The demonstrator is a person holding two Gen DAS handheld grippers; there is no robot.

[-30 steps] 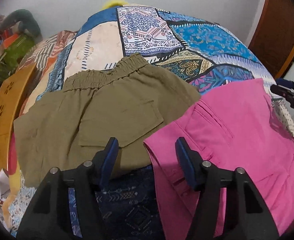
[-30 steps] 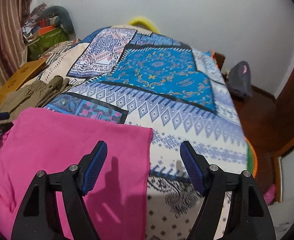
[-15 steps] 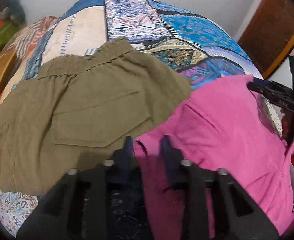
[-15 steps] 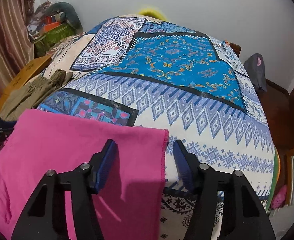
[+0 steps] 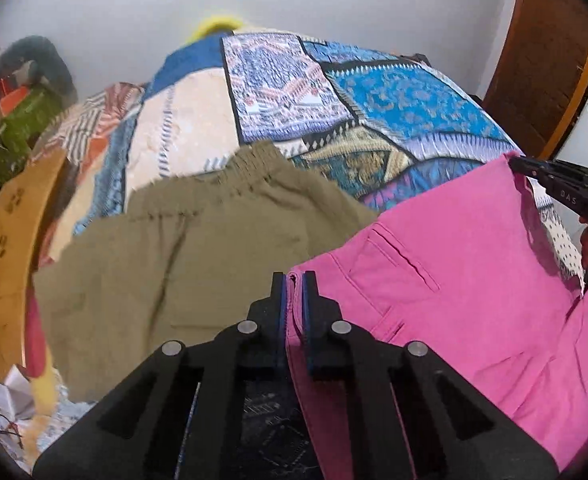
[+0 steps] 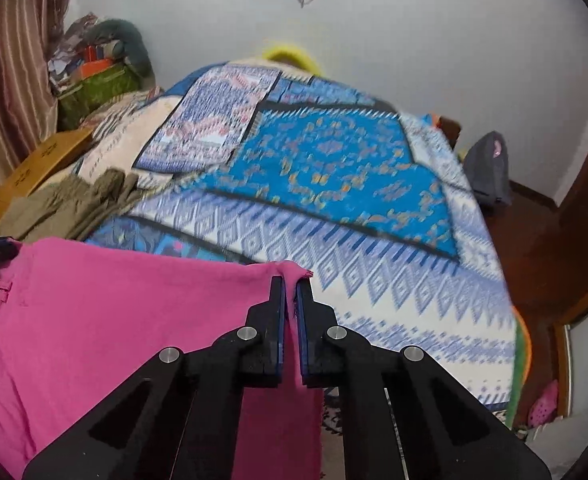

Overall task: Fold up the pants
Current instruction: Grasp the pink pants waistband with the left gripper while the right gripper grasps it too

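While both hand-held grippers (image 5: 293, 280) (image 6: 290, 284) pinch pink pants (image 5: 454, 280) — patchwork bedspread (image 6: 334, 168) beneath.

pants (image 5: 454, 264) on bed (image 5: 394, 100), shorts (image 5: 182, 248) left

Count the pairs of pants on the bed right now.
2. The pink pants lie nearest, pinched at one edge by the left gripper and at another by the right gripper. The olive pants lie beside them. Others may be hidden.

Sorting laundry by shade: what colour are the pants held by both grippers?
Bright pink pants, clearest in the left wrist view.
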